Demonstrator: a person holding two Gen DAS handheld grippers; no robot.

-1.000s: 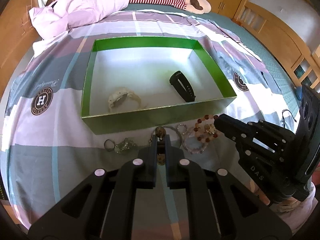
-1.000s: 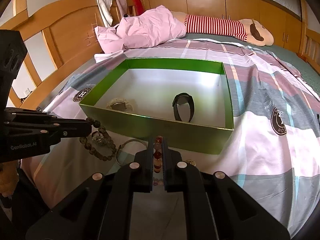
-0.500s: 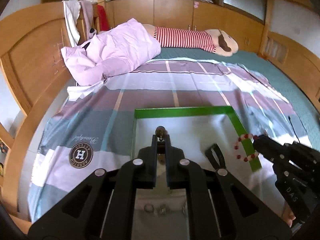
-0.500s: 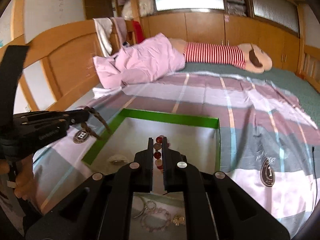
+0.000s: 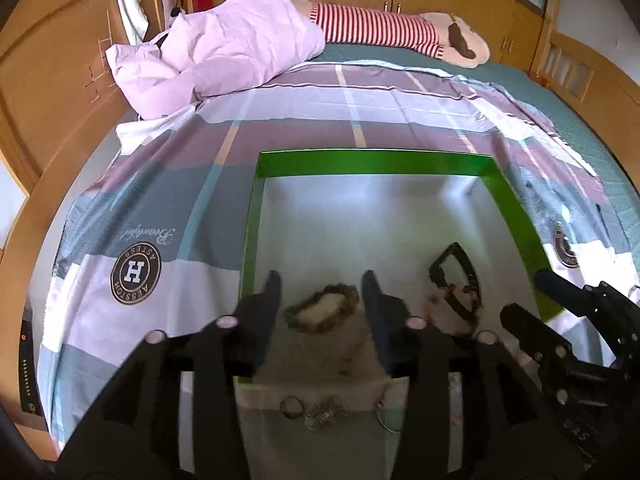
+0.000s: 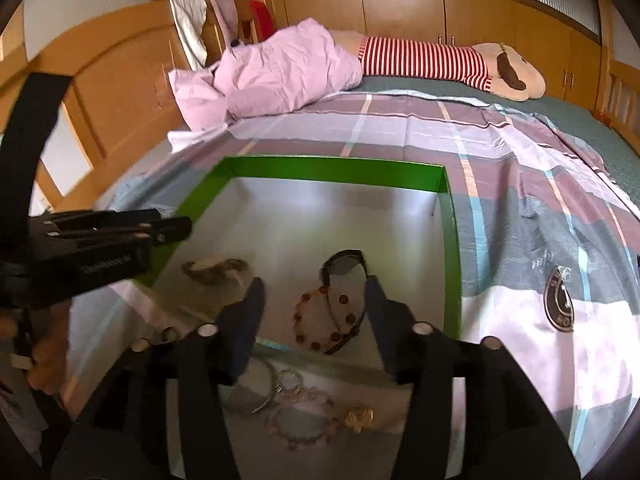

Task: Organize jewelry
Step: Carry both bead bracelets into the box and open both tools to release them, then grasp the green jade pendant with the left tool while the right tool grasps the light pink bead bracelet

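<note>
A green box (image 6: 451, 240) with a pale floor is seen lying on a plaid bedsheet (image 6: 520, 208), and both grippers are held above its near part; the left gripper (image 5: 320, 280) has just been opening, and its jaws are now parted with nothing pressed between them, a blurred brown bead bracelet (image 5: 324, 307) being seen in the gap, though whether it lies on the box floor cannot be told; the right gripper (image 6: 314, 286) has likewise just been opening, and its jaws stand apart with no pad touching anything; below it a red bead bracelet (image 6: 326, 320) is seen inside the box, overlapping a black band (image 6: 345, 263); a pale watch (image 6: 214, 269) is found further left on the box floor, near the left wall; outside the box, just in front of its near wall, a metal bangle (image 6: 250, 390), a small ring (image 6: 289, 381), a pink bead bracelet (image 6: 300, 424) and a gold piece (image 6: 360, 416) are left on the sheet; a pink pillow (image 6: 276, 76) and a striped plush toy (image 6: 444, 64) are seen at the far end of the bed.
</note>
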